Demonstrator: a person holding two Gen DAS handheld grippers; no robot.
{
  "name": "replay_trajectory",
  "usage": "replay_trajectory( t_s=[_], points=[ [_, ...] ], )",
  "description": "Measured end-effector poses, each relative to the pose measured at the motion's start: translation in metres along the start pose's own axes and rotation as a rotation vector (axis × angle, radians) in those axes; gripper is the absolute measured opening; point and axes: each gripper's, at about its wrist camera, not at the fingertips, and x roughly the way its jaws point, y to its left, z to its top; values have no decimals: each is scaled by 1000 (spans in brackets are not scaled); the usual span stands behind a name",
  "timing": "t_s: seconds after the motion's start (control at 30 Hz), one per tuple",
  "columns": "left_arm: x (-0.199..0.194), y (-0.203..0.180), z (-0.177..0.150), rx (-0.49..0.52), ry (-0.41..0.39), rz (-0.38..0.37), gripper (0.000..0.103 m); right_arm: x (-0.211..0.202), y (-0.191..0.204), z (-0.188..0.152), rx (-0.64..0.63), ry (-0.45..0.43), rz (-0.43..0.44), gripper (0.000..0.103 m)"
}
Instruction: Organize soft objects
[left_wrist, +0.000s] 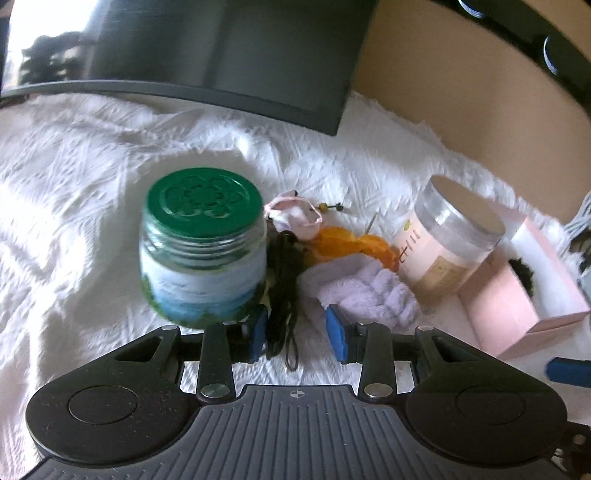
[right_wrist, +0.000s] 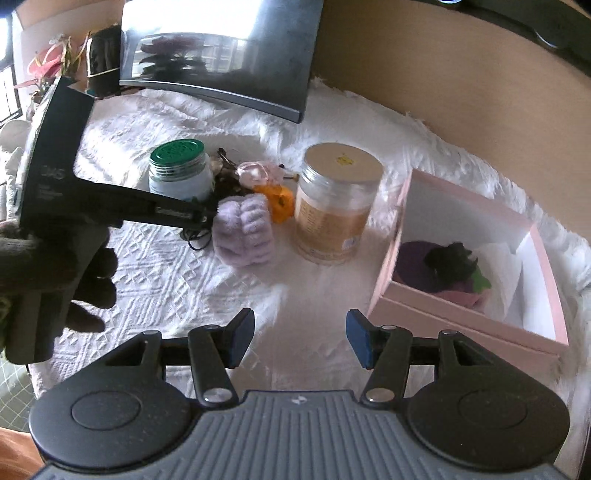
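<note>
My left gripper (left_wrist: 297, 332) hangs open just above the white cloth. A thin black cord (left_wrist: 282, 295) lies between its blue pads, close to the left one, and is not pinched. A fluffy lilac scrunchie (left_wrist: 369, 291) sits just ahead to the right, with an orange fabric piece (left_wrist: 354, 243) and a small pink one (left_wrist: 291, 214) behind it. From the right wrist view, the left gripper (right_wrist: 203, 216), held by a dark-gloved hand (right_wrist: 85, 266), points at the lilac scrunchie (right_wrist: 243, 232). My right gripper (right_wrist: 300, 341) is open with nothing in it, left of the pink box (right_wrist: 461, 314).
A green-lidded glass jar (left_wrist: 203, 251) stands left of the soft pile and a clear jar with cream contents (right_wrist: 336, 206) right of it. The pink box holds purple, black, pink and green soft items. A dark monitor (right_wrist: 221, 55) stands behind; a tan wall runs on the right.
</note>
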Motion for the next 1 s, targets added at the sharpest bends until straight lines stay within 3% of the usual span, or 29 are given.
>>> replay_trajectory(
  t_s=[0.13,0.2,0.23,0.37,0.47,0.6,1.0],
  points=[
    [11,-2,0,10,1,15,38,1,-8,-5,14,9,-6,55],
    [8,1,0,2,-5,5,19,2,-10,-4,13,2,1,55],
    [4,2,0,1,-13,-7,17,1,-10,-2,11,-7,9,55],
    [-21,6,-6,20,-27,-24,15,7,-4,14,-14,-48,58,57],
    [-41,9,-15,25,-14,-31,13,20,8,29,-50,-65,91,63],
    [-59,16,-27,7,17,-39,13,45,25,47,-89,-58,150,65],
    [-24,11,-24,88,119,-30,18,101,39,61,-158,10,118,64]
  ],
)
